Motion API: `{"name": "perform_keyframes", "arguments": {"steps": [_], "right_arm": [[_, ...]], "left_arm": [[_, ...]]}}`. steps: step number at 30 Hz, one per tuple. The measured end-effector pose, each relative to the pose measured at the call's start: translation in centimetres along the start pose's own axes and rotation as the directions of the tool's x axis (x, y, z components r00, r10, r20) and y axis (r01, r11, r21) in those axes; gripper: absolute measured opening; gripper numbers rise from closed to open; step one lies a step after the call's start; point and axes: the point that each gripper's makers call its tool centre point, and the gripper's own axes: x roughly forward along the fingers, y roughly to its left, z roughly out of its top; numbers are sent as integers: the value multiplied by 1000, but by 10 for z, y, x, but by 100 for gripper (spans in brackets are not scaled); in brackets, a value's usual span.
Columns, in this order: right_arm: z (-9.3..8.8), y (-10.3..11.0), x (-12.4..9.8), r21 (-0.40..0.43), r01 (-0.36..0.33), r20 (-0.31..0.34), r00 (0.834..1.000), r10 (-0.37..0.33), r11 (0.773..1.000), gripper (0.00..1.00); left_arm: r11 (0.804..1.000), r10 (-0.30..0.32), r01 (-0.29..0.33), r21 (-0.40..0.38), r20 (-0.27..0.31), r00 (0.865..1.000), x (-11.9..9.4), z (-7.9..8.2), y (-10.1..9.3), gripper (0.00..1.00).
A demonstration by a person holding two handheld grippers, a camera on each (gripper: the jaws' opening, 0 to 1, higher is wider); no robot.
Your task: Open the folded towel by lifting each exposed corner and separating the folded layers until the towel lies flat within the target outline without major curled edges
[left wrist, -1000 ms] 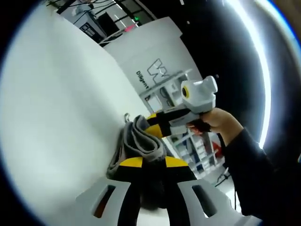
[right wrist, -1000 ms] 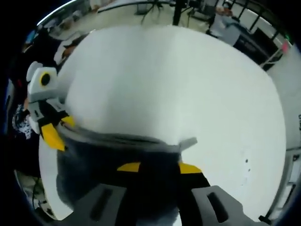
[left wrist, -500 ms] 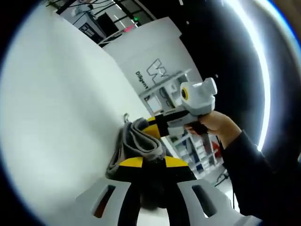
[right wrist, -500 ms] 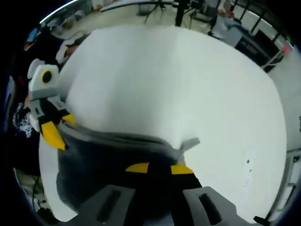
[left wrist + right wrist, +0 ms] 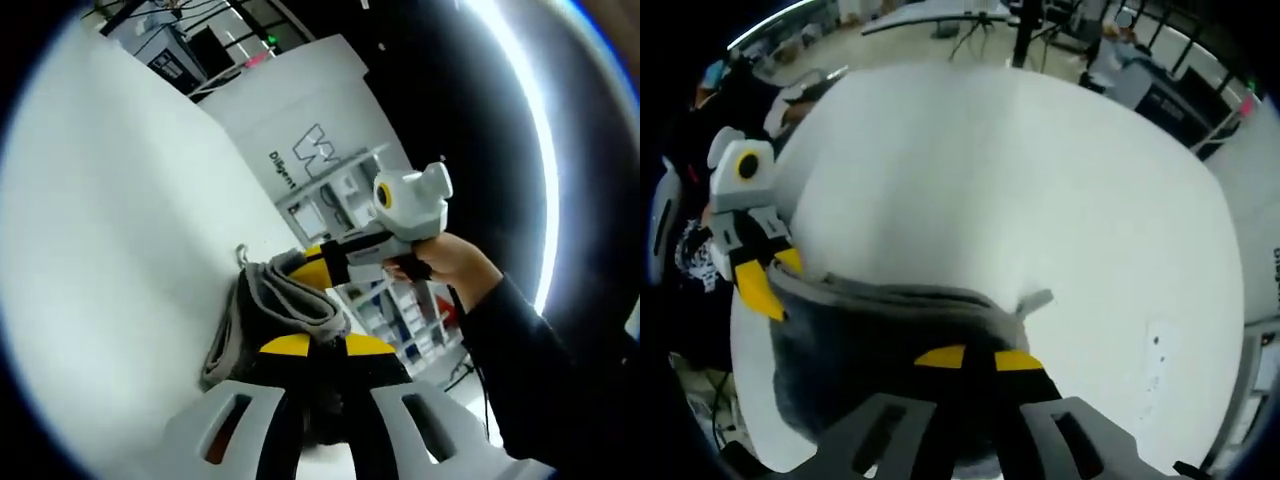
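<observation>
A grey towel [image 5: 268, 300] hangs bunched over the white table [image 5: 120, 200], and my left gripper [image 5: 330, 345] is shut on its near end. The right gripper [image 5: 318, 266] comes in from the right with its yellow jaws closed on the towel's far end. In the right gripper view the towel [image 5: 870, 335] stretches as a dark sheet with a light upper edge above the table [image 5: 1040, 170]. My right gripper [image 5: 978, 358] is shut on one corner. The left gripper [image 5: 765, 288] pinches the other corner at the left. A small tag [image 5: 1037, 299] sticks up from the edge.
A hand [image 5: 448, 260] in a dark sleeve holds the right gripper. Behind the table stand a white panel with a logo [image 5: 300, 160] and shelves [image 5: 400, 310]. A small dark mark [image 5: 1155, 341] lies on the table's right side. Stands and equipment [image 5: 1020, 25] fill the background.
Both views have shifted slightly with the hands. Both grippers keep their hold on the towel, which stays stretched between them much as before.
</observation>
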Motion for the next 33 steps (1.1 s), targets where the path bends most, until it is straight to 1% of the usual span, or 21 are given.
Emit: {"name": "perform_keyframes", "arguments": {"steps": [5,9,10,14,19,22,25,28,30,33], "right_arm": [[0,-2,-10,2,26,18,999,-26,1000,1],[-1,-3,-16,2,44,26,999,-45,999,2],[-1,-2,-18,-2,53,27,998,-53,999,2],[-1,-4,-24,-25,85,19,996,-85,996,2],[3,-5,-31,-33,106,37,994,-105,994,2],[3,-6,-33,-34,116,46,992,-115,993,2],[2,-8,-35,-37,128,48,991,-126,991,2],[-1,-11,-40,-35,132,54,990,-130,991,2],[-3,-11,-44,-36,141,62,988,-139,989,2],[-4,-11,-50,-30,156,77,985,-154,987,2]], "left_arm": [[1000,-20,20,13,7,1000,2,5,-8,7],[999,-43,43,30,2,999,5,5,-17,8],[998,-43,43,53,7,999,5,7,-18,8],[997,-45,45,70,4,999,6,7,-20,8],[993,-63,61,99,12,998,5,12,-29,8],[992,-68,67,107,11,998,6,12,-31,8],[989,-77,76,123,-1,997,8,11,-35,8],[978,-99,104,181,-40,994,10,8,-44,8],[973,-98,105,205,-45,994,11,10,-45,8],[970,-101,109,217,-47,994,11,13,-47,8]]}}
